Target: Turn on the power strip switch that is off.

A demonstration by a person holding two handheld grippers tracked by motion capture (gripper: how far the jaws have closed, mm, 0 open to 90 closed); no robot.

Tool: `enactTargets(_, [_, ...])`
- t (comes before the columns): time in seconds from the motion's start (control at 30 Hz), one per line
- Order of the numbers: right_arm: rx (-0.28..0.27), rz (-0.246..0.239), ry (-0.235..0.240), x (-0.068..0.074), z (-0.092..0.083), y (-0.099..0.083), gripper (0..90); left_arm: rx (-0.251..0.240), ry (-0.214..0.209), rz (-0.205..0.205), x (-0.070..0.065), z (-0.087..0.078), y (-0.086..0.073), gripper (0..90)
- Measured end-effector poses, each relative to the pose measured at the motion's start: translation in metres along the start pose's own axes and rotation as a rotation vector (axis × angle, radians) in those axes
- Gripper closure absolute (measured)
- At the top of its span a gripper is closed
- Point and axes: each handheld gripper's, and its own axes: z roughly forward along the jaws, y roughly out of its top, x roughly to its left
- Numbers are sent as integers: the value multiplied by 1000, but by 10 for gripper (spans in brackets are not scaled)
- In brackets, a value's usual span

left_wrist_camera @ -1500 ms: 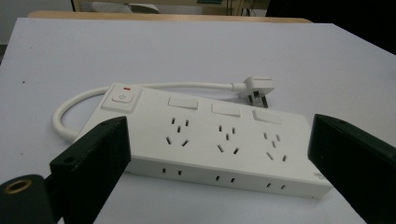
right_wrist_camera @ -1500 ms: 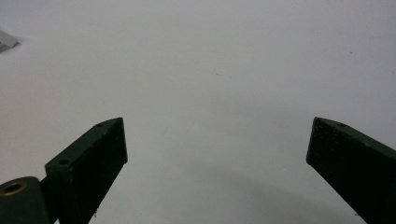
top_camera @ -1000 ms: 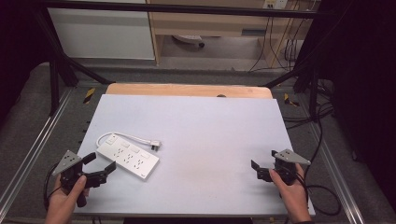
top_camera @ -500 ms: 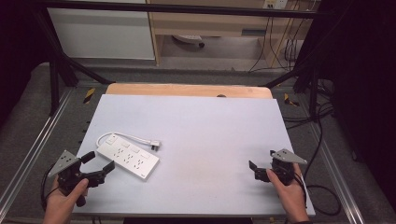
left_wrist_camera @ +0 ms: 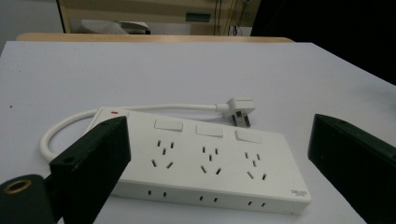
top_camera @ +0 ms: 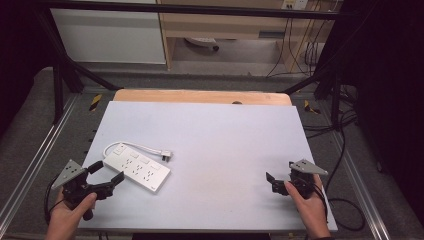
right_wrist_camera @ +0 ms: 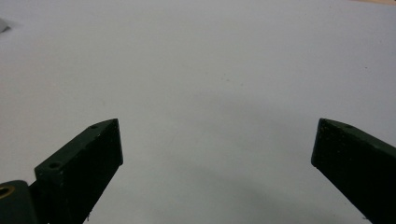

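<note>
Our right tool [right_wrist_camera: 217, 154] hangs with jaws spread wide above the bare white worktop [right_wrist_camera: 210, 70].

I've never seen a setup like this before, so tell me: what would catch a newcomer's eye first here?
Probably the white power strip lying flat near the left front of the pale table, its short cord looping round to a plug resting just behind it. Next, the two hand-held tongs: the left tongs open and aimed at the strip without touching it, the right tongs open over bare table at the right front.
</note>
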Motion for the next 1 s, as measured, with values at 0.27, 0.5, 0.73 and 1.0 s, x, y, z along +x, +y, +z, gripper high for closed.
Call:
enactTargets(0.27, [-2, -5, 14, 1, 2, 1, 23, -4, -15, -5, -2, 3, 9, 58])
enactTargets(0.5, [-5, -17, 23, 3, 2, 1, 23, -5, -16, -12, -2, 2, 19, 60])
enactTargets(0.73, [-3, -20, 26, 4, 3, 2, 22, -10, -17, -3, -3, 2, 26, 57])
enactTargets(1.0, [-4, -21, 26, 4, 2, 2, 22, -12, -24, 8, -4, 3, 32, 56])
